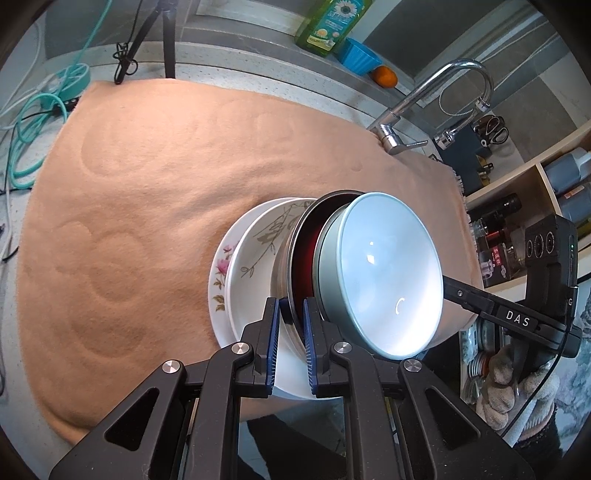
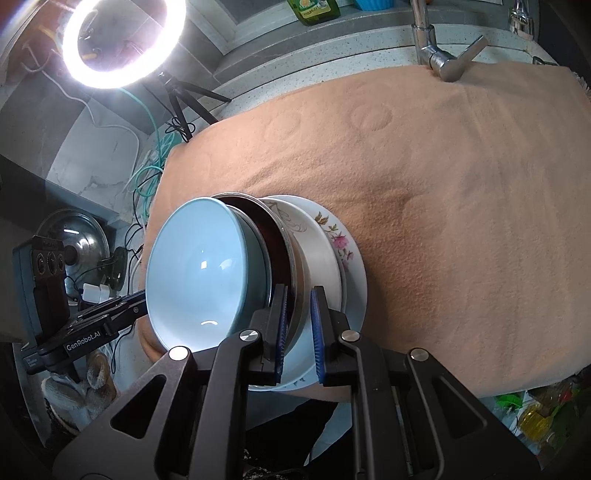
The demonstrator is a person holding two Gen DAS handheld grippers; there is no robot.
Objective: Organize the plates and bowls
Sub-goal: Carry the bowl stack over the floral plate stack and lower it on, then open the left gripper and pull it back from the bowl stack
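A stack stands on the peach cloth [image 1: 147, 184] near its front edge. At the bottom lies a floral plate [image 1: 219, 273] [image 2: 347, 251], and on it a white plate with a leaf pattern [image 1: 258, 254] [image 2: 314, 243]. Above these sits a steel bowl with a dark red inside [image 1: 299, 258] [image 2: 275, 240], and a light blue bowl [image 1: 384, 273] [image 2: 203, 269] is nested in it. My left gripper [image 1: 291, 317] is shut on the steel bowl's rim. On the opposite side, my right gripper [image 2: 300, 314] pinches the same rim.
A faucet [image 1: 436, 92] [image 2: 443, 62] rises at the cloth's far edge. A green detergent bottle [image 1: 332, 26], a blue cup [image 1: 358, 55] and an orange [image 1: 384, 75] stand behind. A tripod [image 1: 166, 37], ring light [image 2: 122, 40], cables [image 1: 37, 110] and a pot lid [image 2: 77, 240] sit left; shelves [image 1: 535, 206] right.
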